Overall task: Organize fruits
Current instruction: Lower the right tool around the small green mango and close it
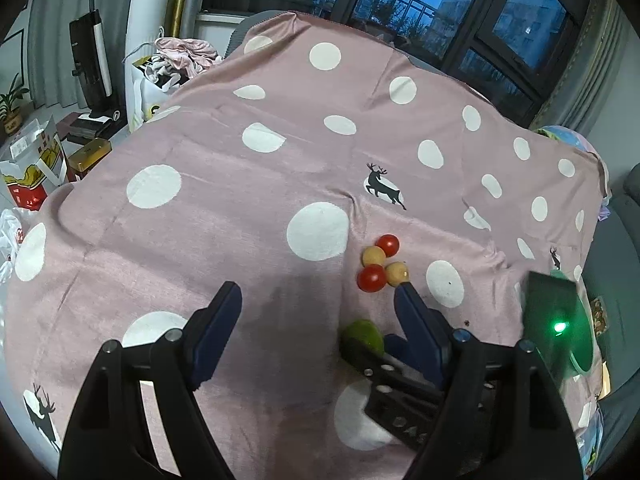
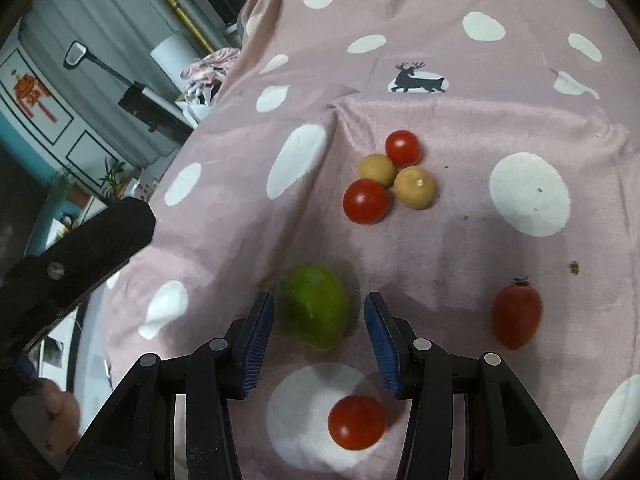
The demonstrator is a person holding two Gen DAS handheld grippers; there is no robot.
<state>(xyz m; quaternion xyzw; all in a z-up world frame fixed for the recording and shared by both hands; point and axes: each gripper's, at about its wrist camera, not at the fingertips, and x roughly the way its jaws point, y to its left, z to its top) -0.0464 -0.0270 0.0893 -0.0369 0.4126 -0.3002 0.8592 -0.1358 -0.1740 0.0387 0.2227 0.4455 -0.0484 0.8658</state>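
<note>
Green lime (image 2: pixel 318 312), smooth and oval, lying on the pink dotted cloth (image 2: pixel 440 248), between the parted fingers of the right gripper (image 2: pixel 319 312), untouched. Tilted steeply downward. Left gripper (image 1: pixel 318 300) spread wide, holding nothing.

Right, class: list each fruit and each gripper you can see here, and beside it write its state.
Green lime: on the cloth, between the right gripper's fingers, not yet gripped.
Cluster of four fruits: two red tomatoes, two yellow fruits, touching.
Oval tomato: lying alone.
Round tomato: alone on a white dot.
Right gripper: open around the lime.
Left gripper: open, empty.
</note>
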